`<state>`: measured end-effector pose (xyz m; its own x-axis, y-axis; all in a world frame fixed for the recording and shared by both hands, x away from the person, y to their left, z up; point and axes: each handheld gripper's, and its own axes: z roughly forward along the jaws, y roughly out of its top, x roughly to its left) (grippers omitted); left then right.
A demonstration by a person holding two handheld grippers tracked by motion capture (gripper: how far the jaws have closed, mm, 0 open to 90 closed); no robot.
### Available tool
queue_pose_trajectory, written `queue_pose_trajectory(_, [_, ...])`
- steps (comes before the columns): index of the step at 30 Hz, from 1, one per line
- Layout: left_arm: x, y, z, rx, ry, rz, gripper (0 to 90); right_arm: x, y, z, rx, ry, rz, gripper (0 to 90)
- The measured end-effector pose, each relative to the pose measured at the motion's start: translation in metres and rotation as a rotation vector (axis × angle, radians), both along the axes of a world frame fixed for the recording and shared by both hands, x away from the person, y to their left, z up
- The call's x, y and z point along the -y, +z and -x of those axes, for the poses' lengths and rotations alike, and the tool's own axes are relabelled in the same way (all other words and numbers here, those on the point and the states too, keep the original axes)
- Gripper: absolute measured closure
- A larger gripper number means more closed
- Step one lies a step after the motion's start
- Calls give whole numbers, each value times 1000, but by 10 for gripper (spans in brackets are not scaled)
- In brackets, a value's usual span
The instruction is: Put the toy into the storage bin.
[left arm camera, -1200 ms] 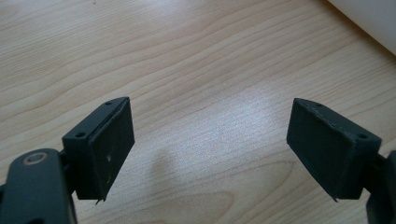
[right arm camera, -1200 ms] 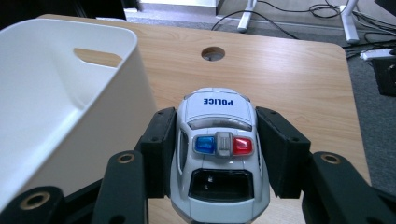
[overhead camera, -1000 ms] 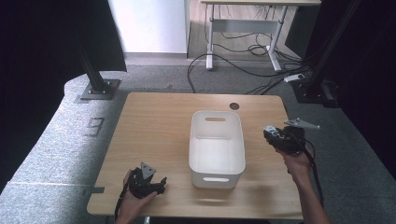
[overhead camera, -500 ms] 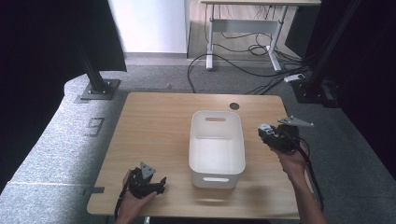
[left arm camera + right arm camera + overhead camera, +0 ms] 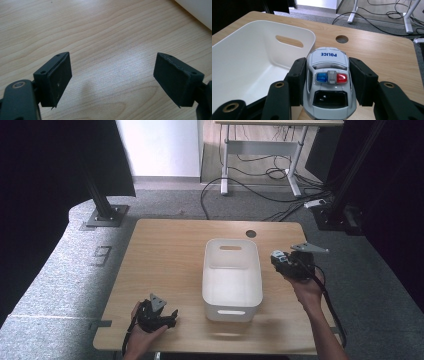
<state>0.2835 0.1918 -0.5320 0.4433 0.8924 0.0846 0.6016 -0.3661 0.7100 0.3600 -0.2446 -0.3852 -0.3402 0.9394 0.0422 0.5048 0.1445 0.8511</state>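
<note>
A white plastic bin (image 5: 232, 279) with handle slots stands in the middle of the wooden table (image 5: 165, 260); its inside looks empty. My right gripper (image 5: 281, 261) hovers just right of the bin's far half, shut on a white toy police car (image 5: 328, 80) with a blue and red light bar. The car's nose points past the bin's near corner (image 5: 310, 37). My left gripper (image 5: 171, 318) rests near the table's front edge, left of the bin, and stands open (image 5: 112, 75) with bare wood between its pads.
A round cable hole (image 5: 251, 233) lies in the table behind the bin. Grey carpet, a black stand base (image 5: 104, 215) and trailing cables (image 5: 260, 195) surround the table. Bare wood stretches across the table's left half.
My right gripper has moved left with the police car, closer to the bin's right wall. The left gripper has stayed in place.
</note>
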Motion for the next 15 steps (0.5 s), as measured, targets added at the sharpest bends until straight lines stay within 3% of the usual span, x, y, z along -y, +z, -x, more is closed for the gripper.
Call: queue_pose_trajectory(15, [1, 0, 0, -3, -2, -2, 151, -6, 5, -1, 3, 24, -9, 502])
